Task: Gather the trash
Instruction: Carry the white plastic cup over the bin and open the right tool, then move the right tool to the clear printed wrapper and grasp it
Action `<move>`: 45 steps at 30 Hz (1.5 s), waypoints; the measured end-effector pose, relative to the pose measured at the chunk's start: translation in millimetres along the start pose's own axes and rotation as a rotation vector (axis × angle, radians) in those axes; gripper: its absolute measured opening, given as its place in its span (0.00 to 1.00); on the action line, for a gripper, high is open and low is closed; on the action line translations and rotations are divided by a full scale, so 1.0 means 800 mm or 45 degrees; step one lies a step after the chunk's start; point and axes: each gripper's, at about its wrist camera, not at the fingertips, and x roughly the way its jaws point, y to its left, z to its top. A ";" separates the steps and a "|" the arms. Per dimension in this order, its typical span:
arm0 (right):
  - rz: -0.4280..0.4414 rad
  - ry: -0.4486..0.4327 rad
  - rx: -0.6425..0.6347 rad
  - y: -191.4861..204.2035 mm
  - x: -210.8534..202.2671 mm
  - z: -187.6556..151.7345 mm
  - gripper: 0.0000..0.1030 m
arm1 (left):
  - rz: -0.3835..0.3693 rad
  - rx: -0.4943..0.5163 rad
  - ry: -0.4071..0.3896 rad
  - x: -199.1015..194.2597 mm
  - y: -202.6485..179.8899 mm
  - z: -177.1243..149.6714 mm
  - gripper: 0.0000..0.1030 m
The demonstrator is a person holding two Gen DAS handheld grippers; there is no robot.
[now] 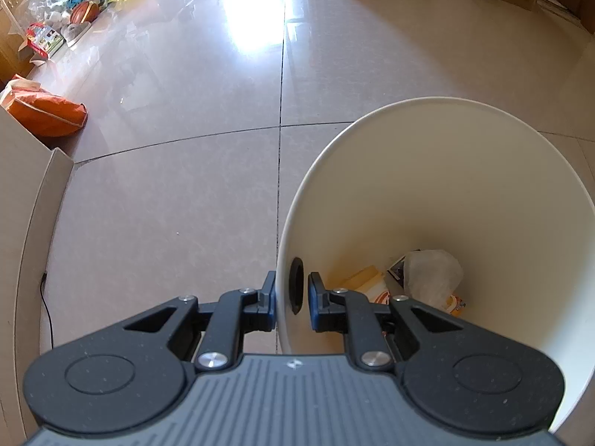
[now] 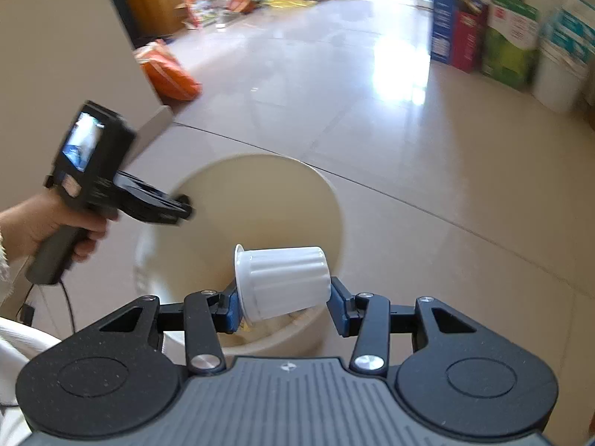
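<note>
A cream waste bin (image 1: 520,223) stands on the tiled floor, with a white plastic bag (image 1: 431,275) and a yellow-orange wrapper (image 1: 368,282) at its bottom. My left gripper (image 1: 292,290) straddles the bin's near-left rim, one finger outside and one inside, shut on the wall. In the right wrist view the same left gripper (image 2: 186,210), held by a hand (image 2: 44,223), sits at the bin (image 2: 260,193) rim. My right gripper (image 2: 284,304) is shut on a white ribbed plastic cup (image 2: 286,282), held sideways over the bin's opening.
A beige furniture corner (image 1: 22,223) rises at the left, with a black cable (image 1: 46,308) at its foot. An orange bag (image 1: 44,111) lies beyond it. Cartons (image 2: 483,37) line the right wall, and clutter is piled at the far left.
</note>
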 end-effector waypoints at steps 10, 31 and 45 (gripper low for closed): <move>-0.005 -0.011 -0.121 0.045 0.027 0.013 0.79 | -0.007 0.001 0.001 0.001 0.002 0.000 0.14; -0.188 -0.064 0.120 -0.045 0.010 -0.068 0.93 | 0.003 0.011 0.001 0.004 -0.001 -0.001 0.14; -0.413 0.047 0.589 -0.157 0.104 -0.276 0.96 | 0.028 0.025 0.008 0.002 -0.007 0.002 0.14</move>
